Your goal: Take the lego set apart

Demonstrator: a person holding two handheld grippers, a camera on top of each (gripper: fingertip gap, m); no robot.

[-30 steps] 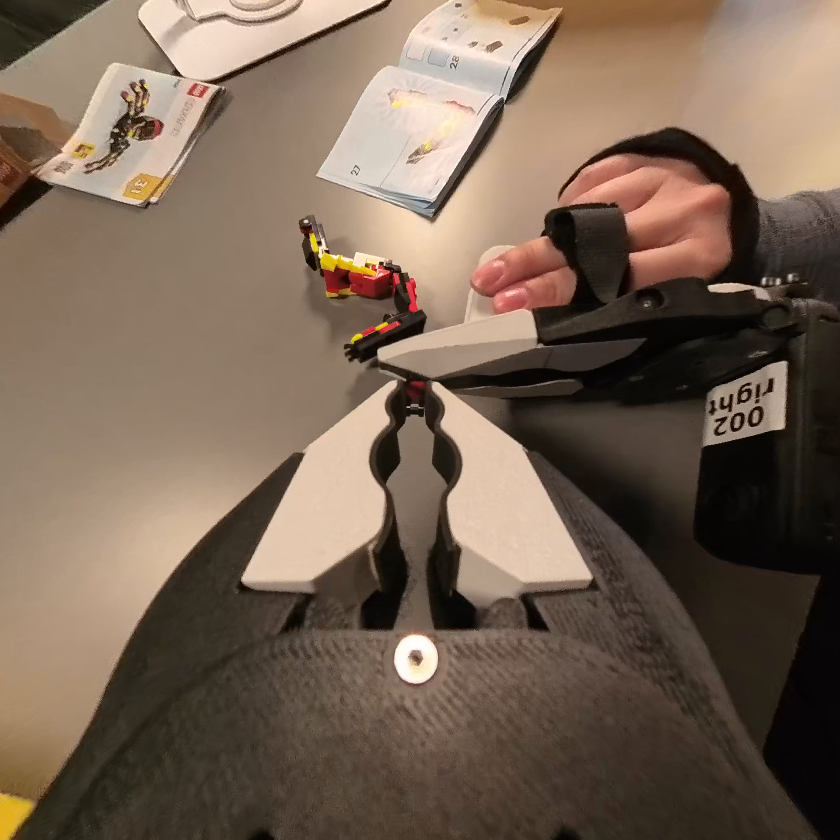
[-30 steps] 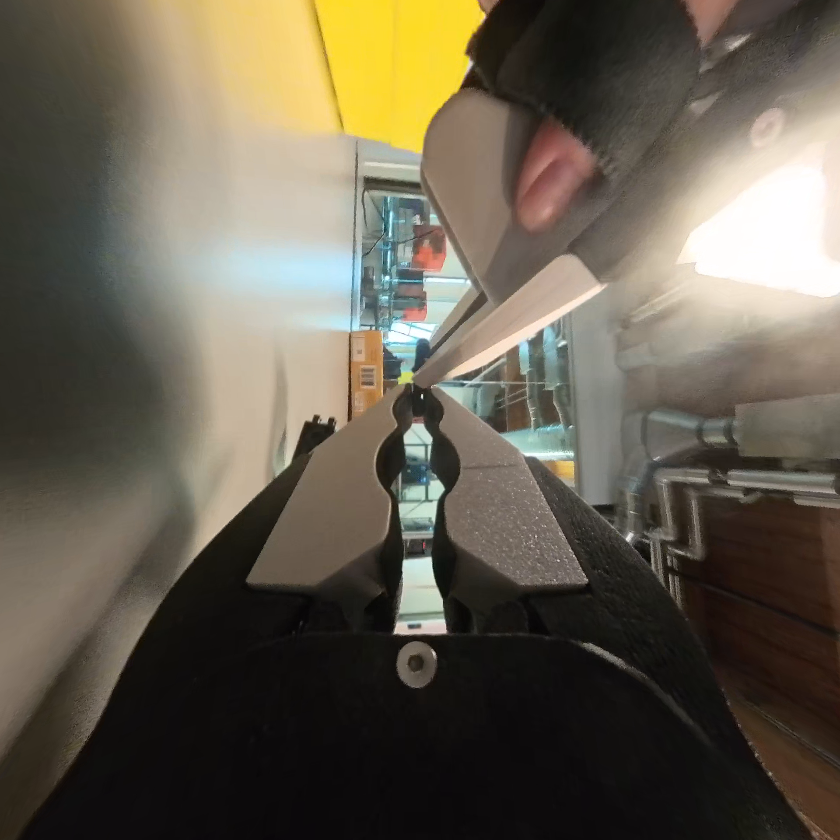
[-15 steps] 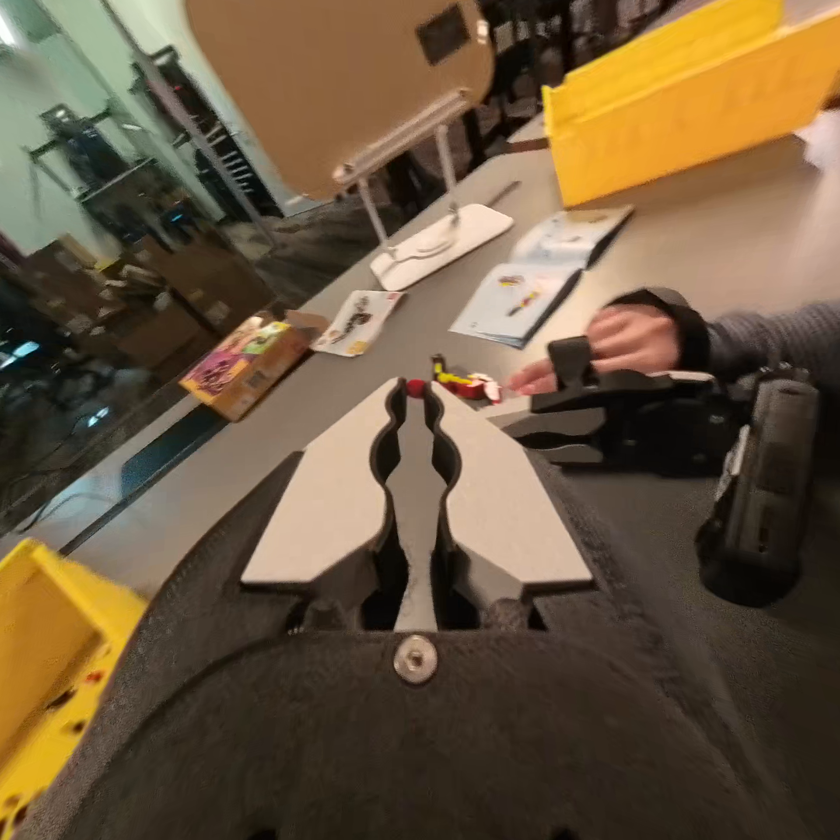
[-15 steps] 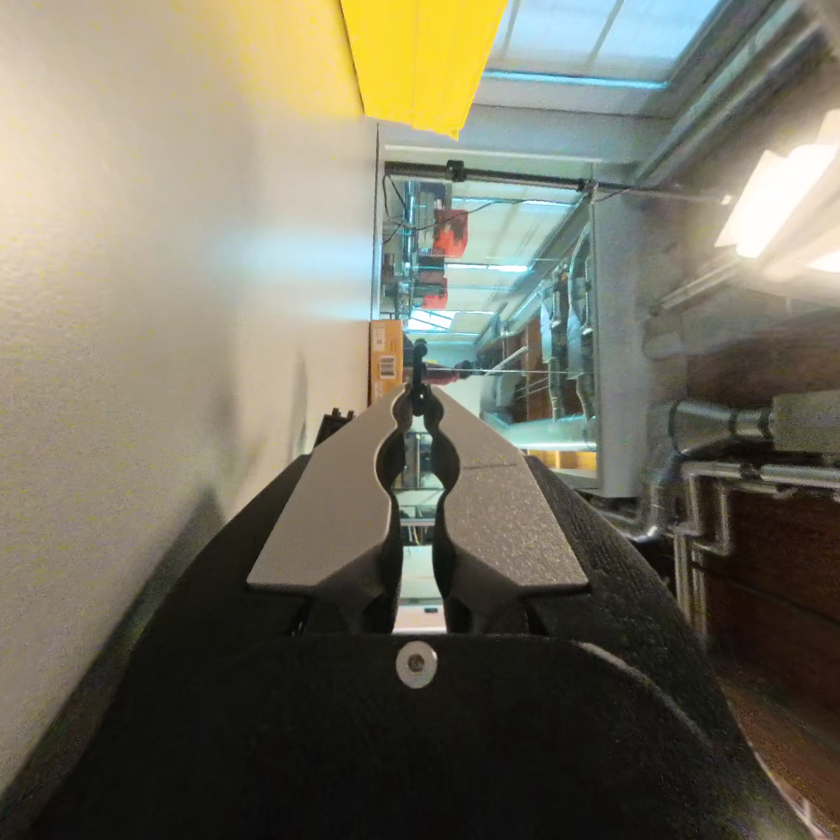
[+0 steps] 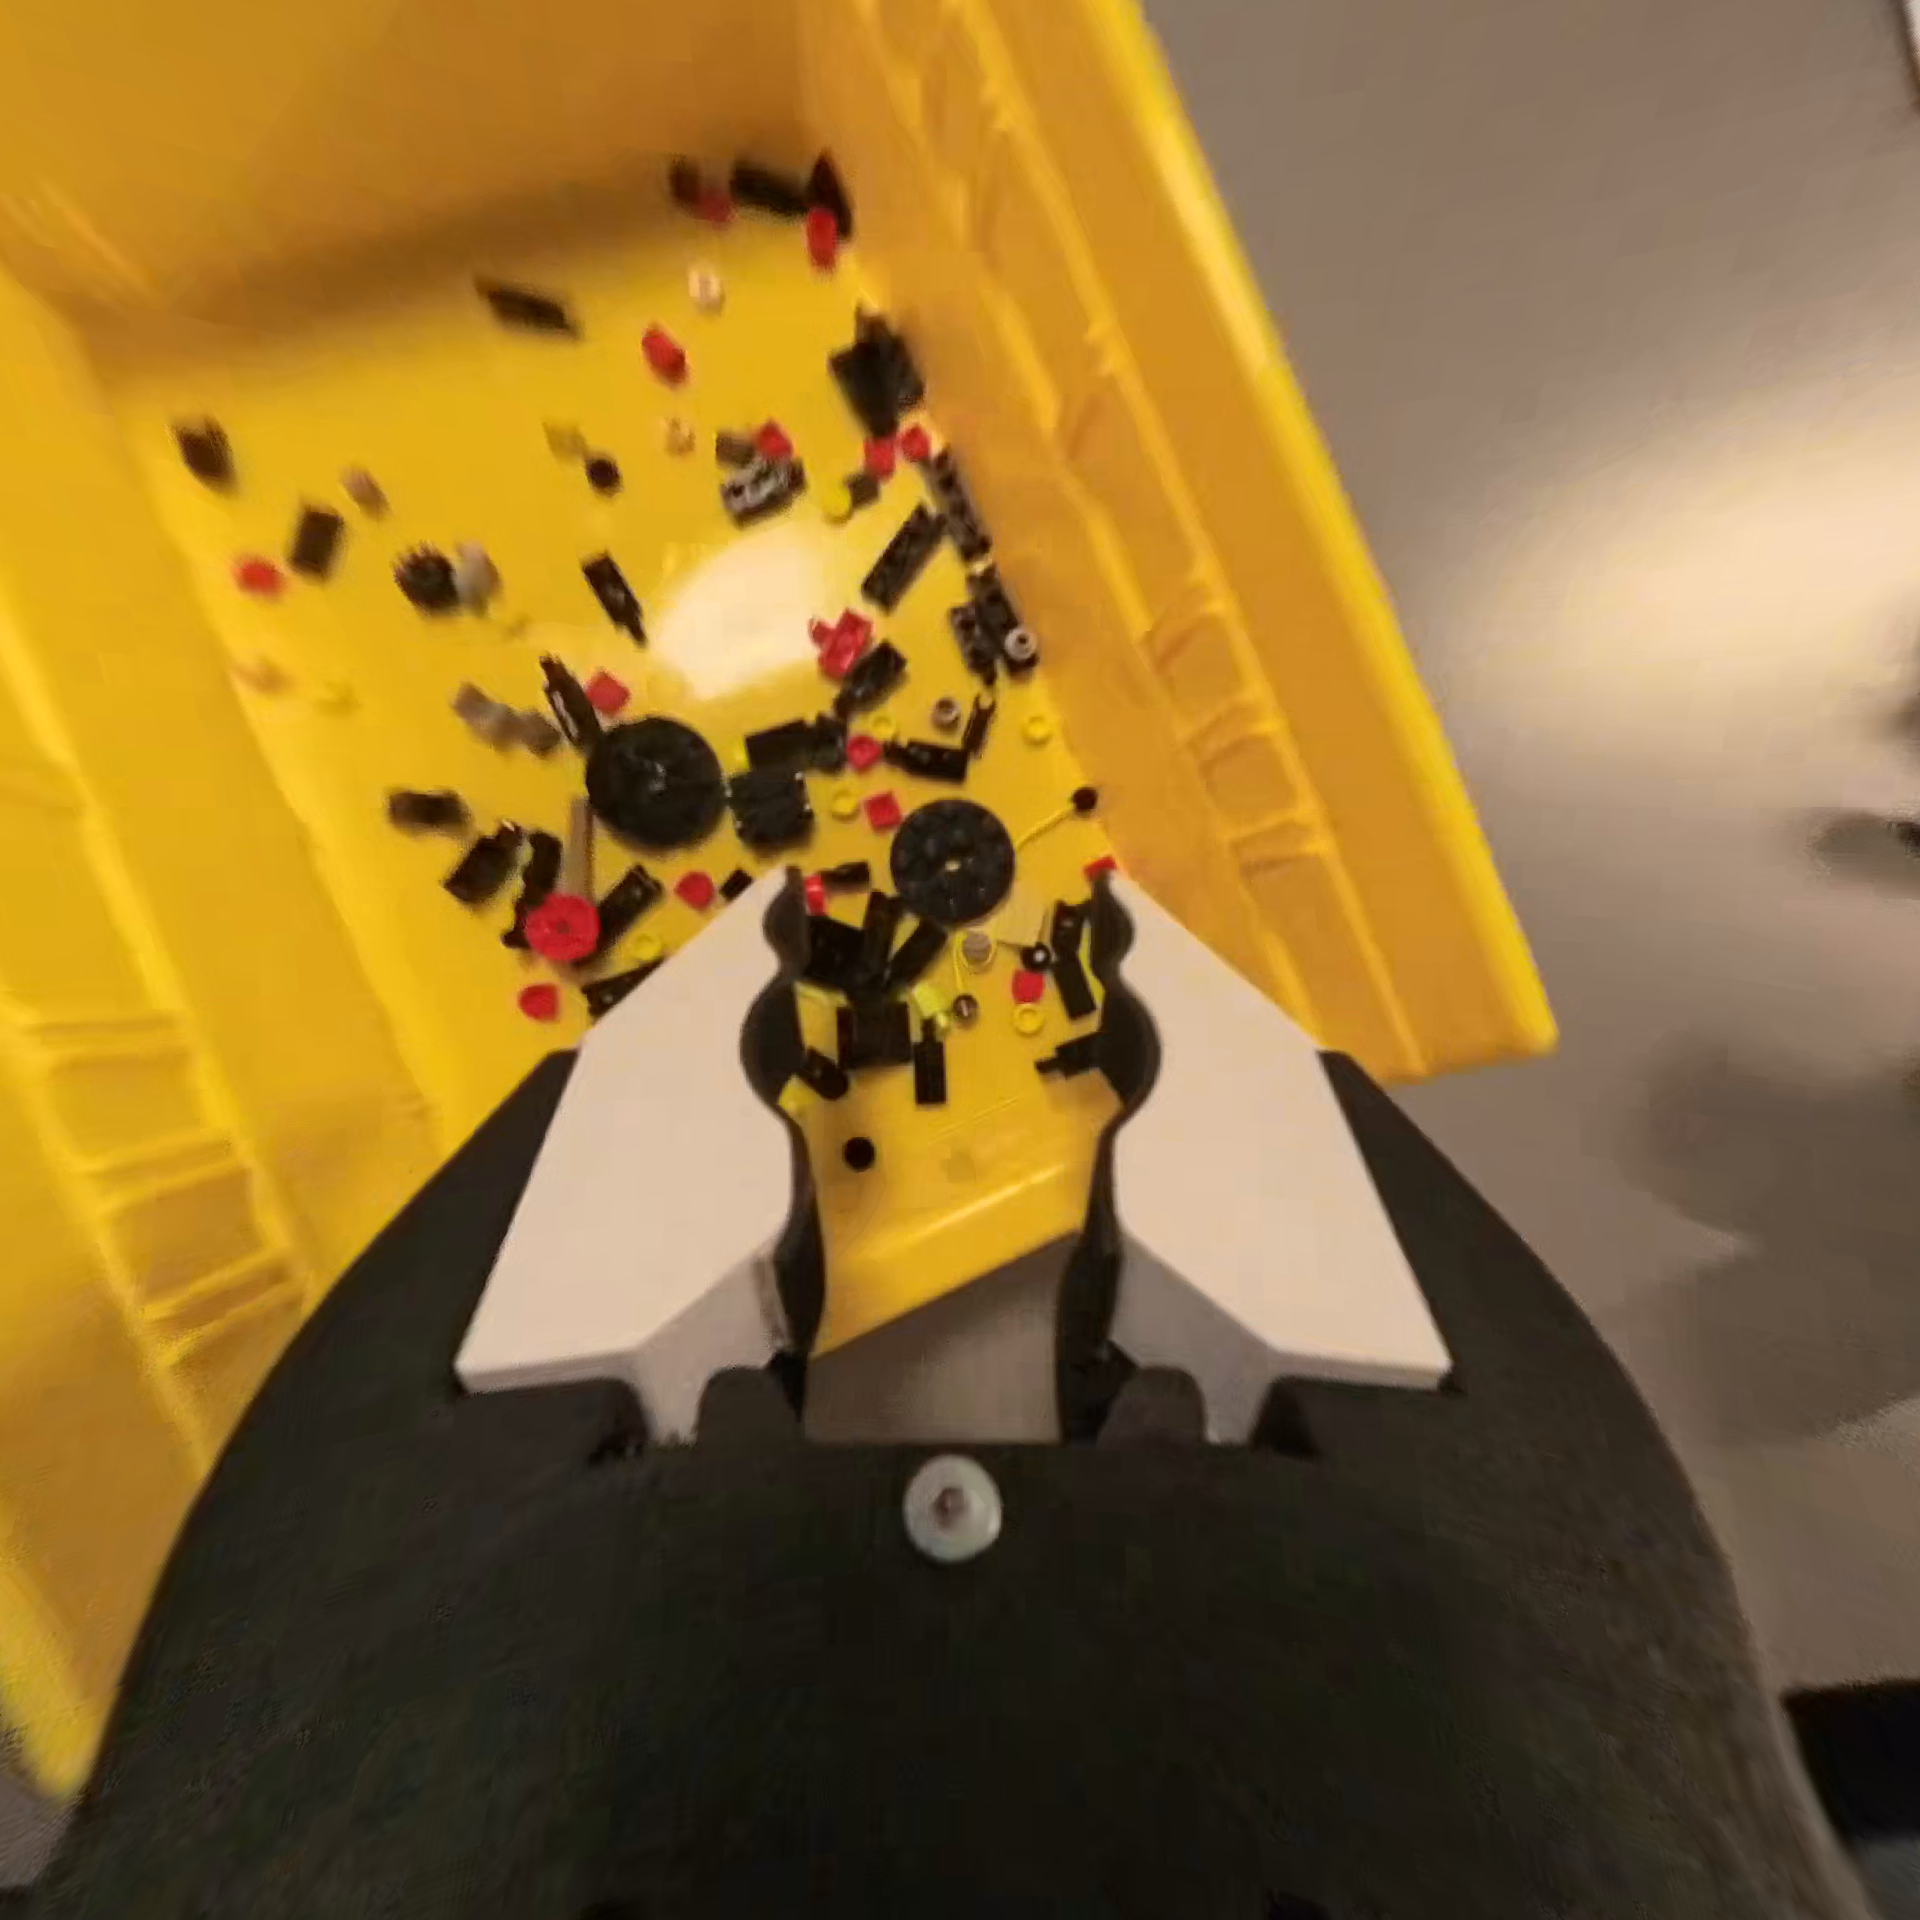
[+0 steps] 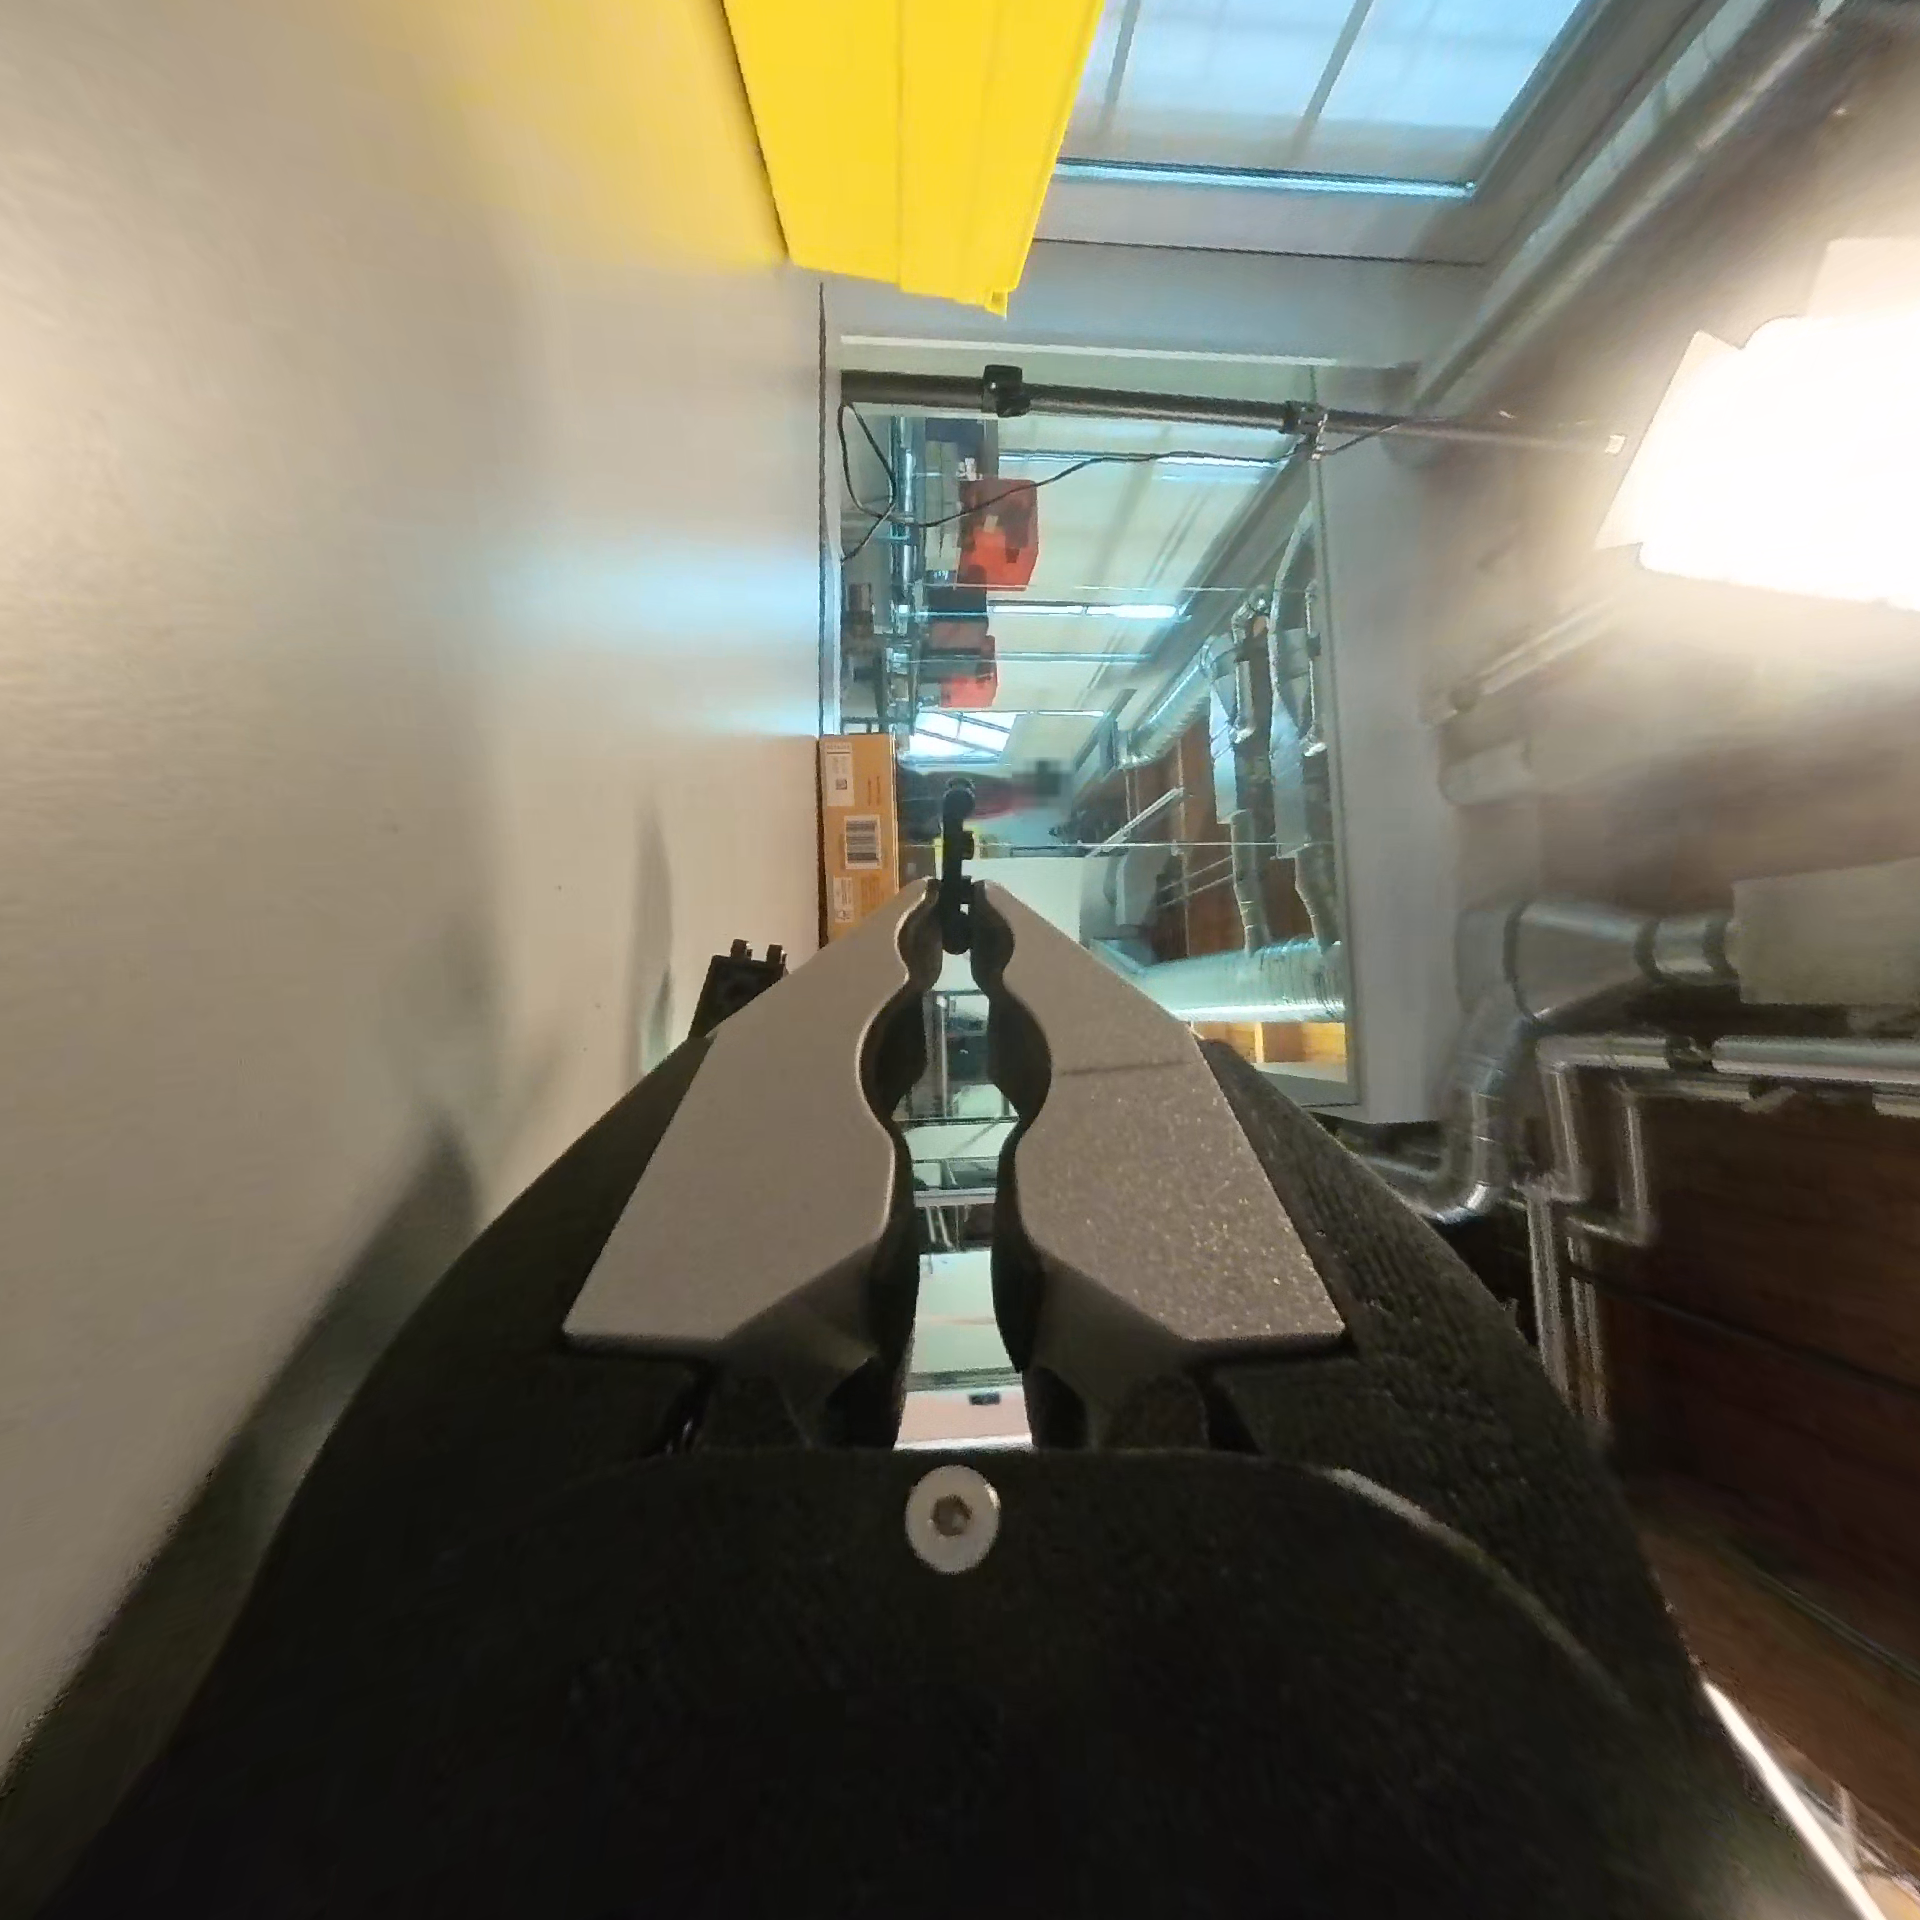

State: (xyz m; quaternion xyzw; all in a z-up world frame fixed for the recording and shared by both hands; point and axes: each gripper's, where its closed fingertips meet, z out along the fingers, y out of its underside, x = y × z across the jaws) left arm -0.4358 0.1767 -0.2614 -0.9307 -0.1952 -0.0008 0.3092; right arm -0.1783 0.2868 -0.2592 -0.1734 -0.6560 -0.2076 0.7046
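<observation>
In the left wrist view, nearest the camera, the left gripper [image 5: 945, 894] hangs with its two pale fingers spread wide apart, nothing between them, over the near end of a yellow bin [image 5: 1195, 582]. A tiny red piece [image 5: 1099, 865] shows right at the tip of one finger; whether it touches that finger or lies on the bin floor below cannot be told. Through the gap between the fingers, and farther along the bin floor, lie many loose lego pieces [image 5: 873, 966], mostly black, with red, yellow and a few grey ones, scattered singly. Among them are two black round discs [image 5: 652, 781] close together and a red round piece [image 5: 561, 925] to one side. The far end of the bin is blurred. Beside the bin's ribbed side wall runs the grey table [image 5: 1558, 520]. In the right wrist view, the camera is rolled sideways, so the table [image 6: 364, 623] stands like a wall along one side. The right gripper [image 6: 958, 902] has its fingers pinched together on a thin black lego part [image 6: 956, 842] that sticks out past the tips, with a small knob at its far end. Just beside the gripper, a black lego bit [image 6: 740, 977] peeks over its edge against the table. Farther off are a yellow bin edge [image 6: 914, 145], a brown cardboard box [image 6: 857, 831], and shelving and metal ducts behind glass.
</observation>
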